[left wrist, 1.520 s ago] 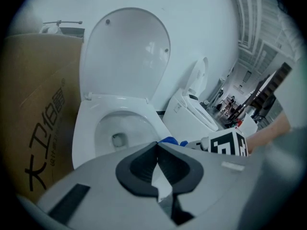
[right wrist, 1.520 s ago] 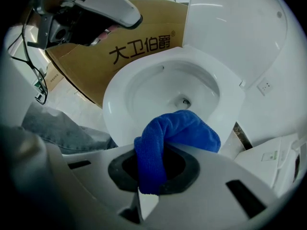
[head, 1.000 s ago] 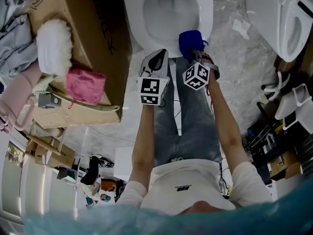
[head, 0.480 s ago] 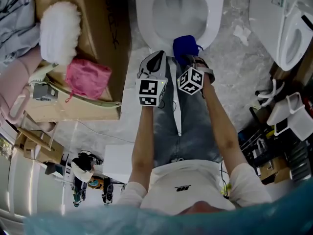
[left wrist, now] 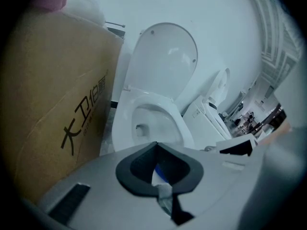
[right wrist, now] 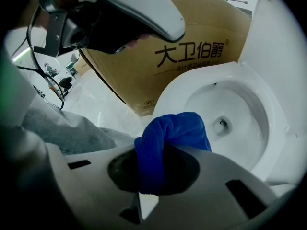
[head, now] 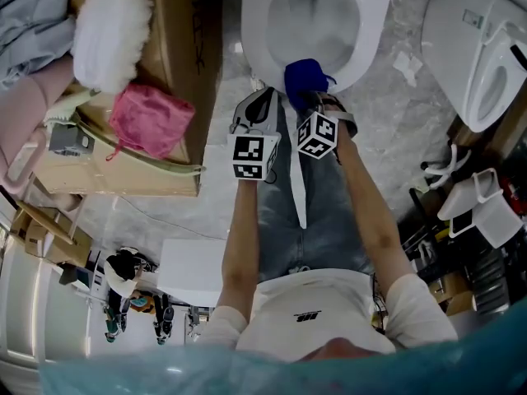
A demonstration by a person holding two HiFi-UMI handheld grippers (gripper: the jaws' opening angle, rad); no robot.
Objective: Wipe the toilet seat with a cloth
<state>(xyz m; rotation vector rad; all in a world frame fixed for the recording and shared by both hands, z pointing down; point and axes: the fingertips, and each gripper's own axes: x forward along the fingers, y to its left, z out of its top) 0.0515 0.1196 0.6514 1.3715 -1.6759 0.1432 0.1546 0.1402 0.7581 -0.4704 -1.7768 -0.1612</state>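
Note:
The white toilet stands at the top of the head view, lid up, its seat [head: 366,35] ringing the bowl. A blue cloth [head: 303,77] rests on the seat's front rim, and my right gripper [head: 310,97] is shut on it. In the right gripper view the cloth [right wrist: 175,131] bulges out of the right gripper [right wrist: 160,155] above the seat rim [right wrist: 178,87]. My left gripper [head: 260,104] hovers just left of it, below the seat's front left, shut and holding nothing. In the left gripper view the left gripper [left wrist: 156,145] points at the seat [left wrist: 178,123] and the raised lid [left wrist: 168,61].
A tall cardboard box [head: 185,48] stands close on the toilet's left, with a white fluffy duster [head: 111,31] and a pink cloth [head: 150,118] on it. A second toilet [head: 486,48] is at the right. The person's jeans-clad legs are below both grippers.
The right gripper has carried the blue cloth leftward, from beside the front right of the toilet onto the seat's front rim. The left gripper has kept its place.

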